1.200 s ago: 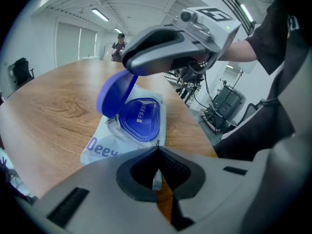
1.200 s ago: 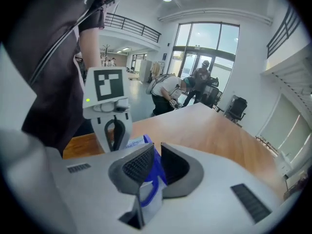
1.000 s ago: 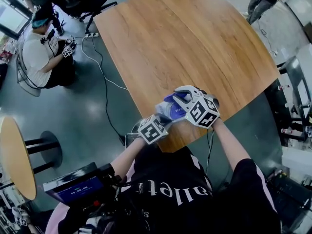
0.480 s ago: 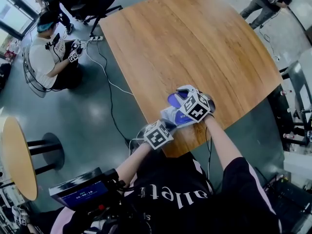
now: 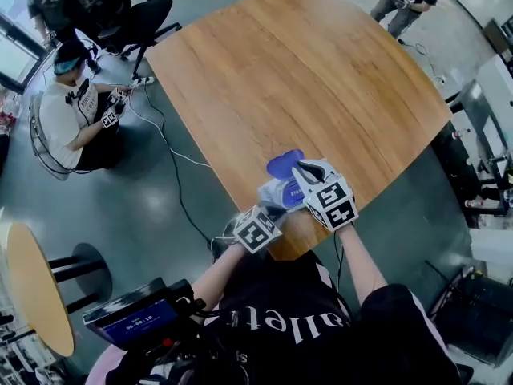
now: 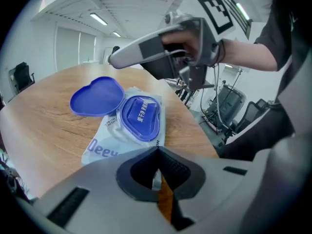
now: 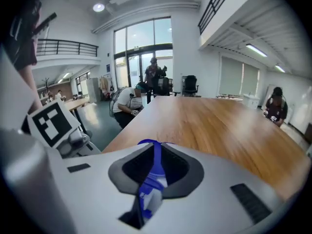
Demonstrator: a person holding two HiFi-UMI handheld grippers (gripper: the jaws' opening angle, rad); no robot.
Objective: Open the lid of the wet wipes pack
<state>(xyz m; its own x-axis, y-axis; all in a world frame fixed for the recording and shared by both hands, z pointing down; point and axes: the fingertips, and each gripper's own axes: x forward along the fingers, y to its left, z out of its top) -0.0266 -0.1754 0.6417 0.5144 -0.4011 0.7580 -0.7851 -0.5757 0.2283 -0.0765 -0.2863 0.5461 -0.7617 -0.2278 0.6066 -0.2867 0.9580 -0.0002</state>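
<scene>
On the wooden table (image 5: 321,70), the left gripper (image 6: 157,177) has its jaws pinched on the wet wipes pack (image 6: 105,145) at its near edge. Above the pack, the right gripper (image 7: 155,152) has its jaws closed on the blue lid (image 6: 96,96), which stands open.

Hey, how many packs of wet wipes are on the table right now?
1. The wet wipes pack lies at the near edge of the table, its end pinched in the left claw, its open blue lid gripped by the right claw. None appears hidden.

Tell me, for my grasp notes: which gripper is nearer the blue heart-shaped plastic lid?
Right. The right gripper hovers over the blue heart-shaped plastic lid, tips just above it; the left gripper grips the white wet wipes pack's opposite end.
</scene>
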